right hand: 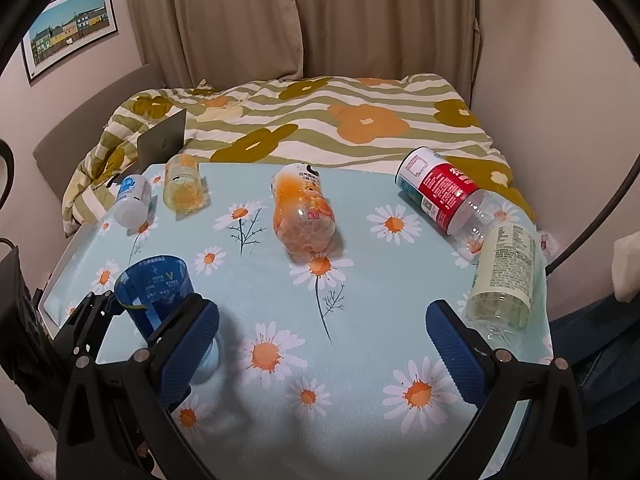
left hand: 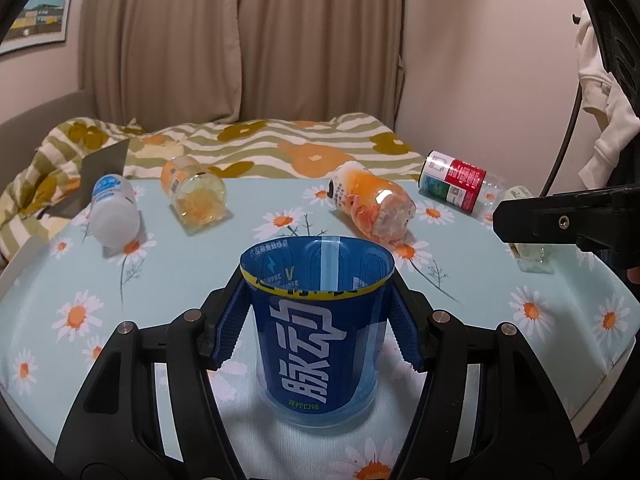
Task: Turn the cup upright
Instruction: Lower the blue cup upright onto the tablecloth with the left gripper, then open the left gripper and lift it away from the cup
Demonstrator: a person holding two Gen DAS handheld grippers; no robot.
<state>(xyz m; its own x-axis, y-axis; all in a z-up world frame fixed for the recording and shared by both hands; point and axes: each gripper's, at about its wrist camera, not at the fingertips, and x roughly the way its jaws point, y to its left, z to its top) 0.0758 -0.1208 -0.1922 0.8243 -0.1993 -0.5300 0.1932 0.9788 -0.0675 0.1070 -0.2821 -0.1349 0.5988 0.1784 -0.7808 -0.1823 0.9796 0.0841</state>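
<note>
A blue cut-off bottle cup [left hand: 318,336] with white characters stands upright on the daisy tablecloth, mouth up. My left gripper [left hand: 318,328] has its blue fingers [left hand: 230,326] on both sides of the cup, touching its upper wall. In the right wrist view the same cup [right hand: 154,294] shows at the lower left with the left gripper's black frame around it. My right gripper [right hand: 322,350] is open and empty, low over the table's front middle. Its left finger [right hand: 186,350] hides part of the cup's base.
Several cut bottles lie on their sides on the table [left hand: 480,280]: white-blue [left hand: 112,212], yellow [left hand: 196,194], orange [left hand: 370,206], red-labelled [left hand: 460,184], pale green [right hand: 506,276]. A laptop [right hand: 162,142] and a flowered quilt [right hand: 320,120] lie behind.
</note>
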